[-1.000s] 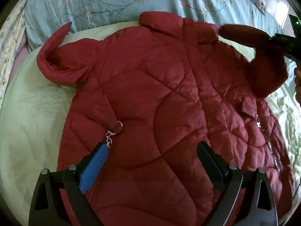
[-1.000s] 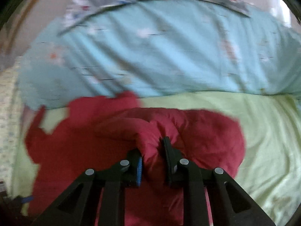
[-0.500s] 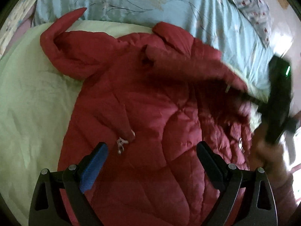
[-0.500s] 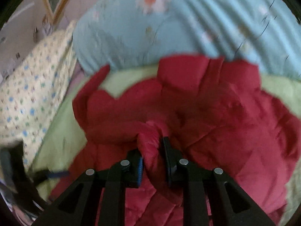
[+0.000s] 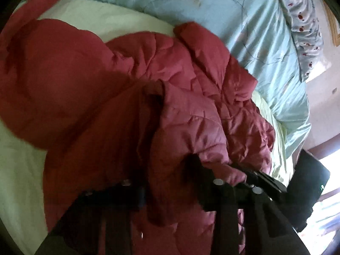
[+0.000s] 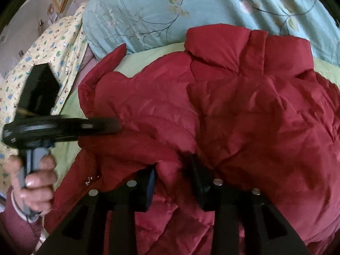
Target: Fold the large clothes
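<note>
Change: a second ago our left gripper gaped over the flat red jacket; now its jaws are closing around a raised fold.
Right gripper: tilted steeply down, jaws easing open, sleeve fabric between them.
Left hand: fist around the handle, gripper reaching sideways into the jacket.
Jacket: on the green sheet, collar toward the blue duvet, long axis running from us to it.
</note>
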{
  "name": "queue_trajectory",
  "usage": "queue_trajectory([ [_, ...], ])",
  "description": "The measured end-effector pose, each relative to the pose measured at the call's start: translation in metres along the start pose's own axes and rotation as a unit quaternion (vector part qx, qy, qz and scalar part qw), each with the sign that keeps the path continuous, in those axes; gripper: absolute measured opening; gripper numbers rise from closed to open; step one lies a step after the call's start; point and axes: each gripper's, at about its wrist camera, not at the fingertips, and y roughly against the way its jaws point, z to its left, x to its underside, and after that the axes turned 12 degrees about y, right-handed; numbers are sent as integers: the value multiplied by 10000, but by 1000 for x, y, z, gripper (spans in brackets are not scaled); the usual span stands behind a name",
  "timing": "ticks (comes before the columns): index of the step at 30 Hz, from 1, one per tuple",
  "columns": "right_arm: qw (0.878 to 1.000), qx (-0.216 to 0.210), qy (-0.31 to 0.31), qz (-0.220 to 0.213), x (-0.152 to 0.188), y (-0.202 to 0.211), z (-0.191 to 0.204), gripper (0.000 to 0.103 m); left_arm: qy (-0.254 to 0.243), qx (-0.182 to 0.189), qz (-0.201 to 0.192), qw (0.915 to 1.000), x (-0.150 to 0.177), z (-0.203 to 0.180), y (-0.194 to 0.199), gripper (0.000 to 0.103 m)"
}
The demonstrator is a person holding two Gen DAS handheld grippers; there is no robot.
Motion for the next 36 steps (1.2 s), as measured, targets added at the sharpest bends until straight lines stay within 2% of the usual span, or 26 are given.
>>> queue_trajectory([
  [2, 10000, -6, -37, -17, 3, 6, 0, 42, -214, -141, -142, 9996, -2, -3, -1, 24],
  [3, 10000, -26, -75, -51, 5, 10, 0, 47, -373, -259, -265, 9986, -2, -6, 2, 24],
  [6, 9992, 70, -299, -273, 12, 35, -9, 48, -859, -661, -598, 9923, 1, -16, 10, 24],
  [10, 9928, 594, -729, -736, 20, 72, -41, 51, -1301, -1112, -707, 9827, 7, -22, 4, 27],
  [12, 9886, 921, -1010, -636, 25, 75, -64, 53, -1382, -1323, -713, 9789, 12, -29, -3, 34],
  [16, 9836, 1126, -1407, -96, 41, 54, -98, 51, -1277, -1210, -938, 9799, 18, -34, 24, 43],
  [19, 9836, 1151, -1386, -14, 51, 42, -103, 52, -1217, -1046, -1345, 9778, 28, -36, 57, 41],
  [21, 9832, 1217, -1357, -50, 52, 40, -102, 52, -1293, -663, -1357, 9800, 35, -43, 69, 41],
  [23, 9829, 1216, -1379, -80, 52, 38, -102, 54, -1456, -478, -1201, 9809, 42, -54, 62, 41],
  [25, 9829, 1218, -1379, -105, 54, 37, -100, 54, -1608, -646, -1108, 9786, 47, -62, 44, 41],
  [29, 9839, 1139, -1370, -118, 53, 46, -100, 54, -1687, -1304, -879, 9730, 43, -60, -7, 41],
  [33, 9835, 1330, -1170, -365, 49, 69, -89, 54, -1631, -1325, -857, 9739, 38, -54, -29, 41],
  [36, 9809, 1481, -1239, -240, 50, 66, -95, 54, -1650, -1301, -878, 9737, 37, -49, -31, 41],
])
